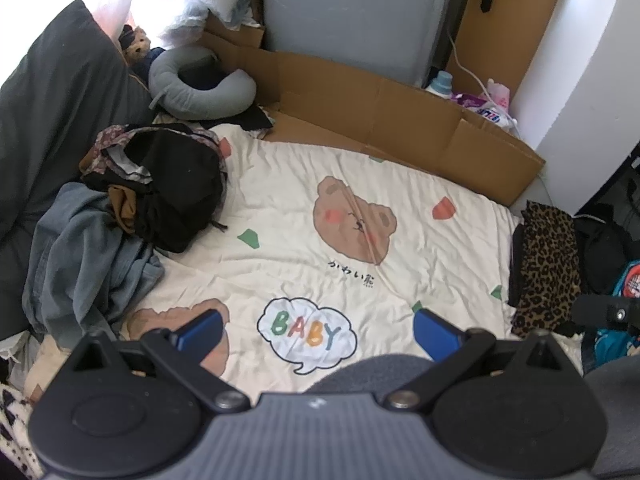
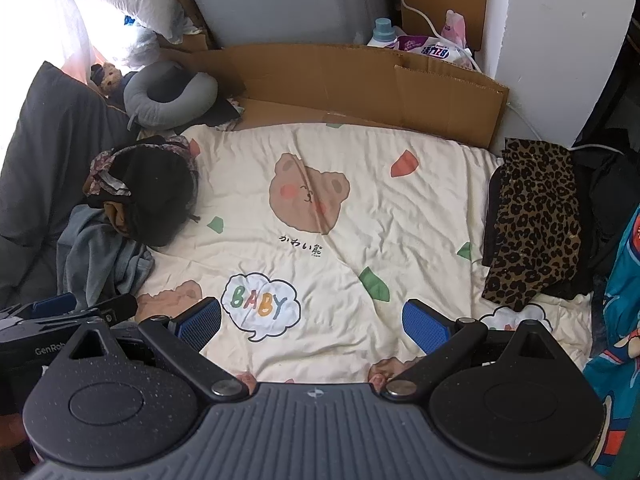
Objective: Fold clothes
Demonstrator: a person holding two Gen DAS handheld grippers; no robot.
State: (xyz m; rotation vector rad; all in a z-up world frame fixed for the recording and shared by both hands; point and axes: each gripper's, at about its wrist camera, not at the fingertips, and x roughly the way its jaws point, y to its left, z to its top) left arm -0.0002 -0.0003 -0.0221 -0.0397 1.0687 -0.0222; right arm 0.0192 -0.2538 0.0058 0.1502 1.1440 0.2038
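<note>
Above the near edge of the bear-print blanket (image 1: pixel 360 264), left gripper (image 1: pixel 318 330) hangs with blue pads spread wide, nothing between them. Right gripper (image 2: pixel 312 320) likewise: pads well apart, empty, over the "BABY" speech bubble (image 2: pixel 260 306) on that blanket. Neither touches cloth.

Outward from the blanket's middle, which lies bare:
- toward its left edge, unfolded pile (image 1: pixel 160 184): black garment on top, floral and brown pieces tucked in, grey-blue denim piece (image 1: pixel 88 256) slumped just beside it, nearer the grippers
- on its right edge, leopard-print garment (image 2: pixel 532 220), flat, looks already folded, resting on something dark
- past its far edge, flattened cardboard (image 2: pixel 360 80); grey neck pillow (image 1: pixel 200 84) at the far-left corner

Judgement: between garments. One item seems done, next not yet picked. Next move calls for reaching left to the pile, pinching a single piece (top black one likeliest) without dragging its neighbours, then spreading it flat on the blanket's bare centre
</note>
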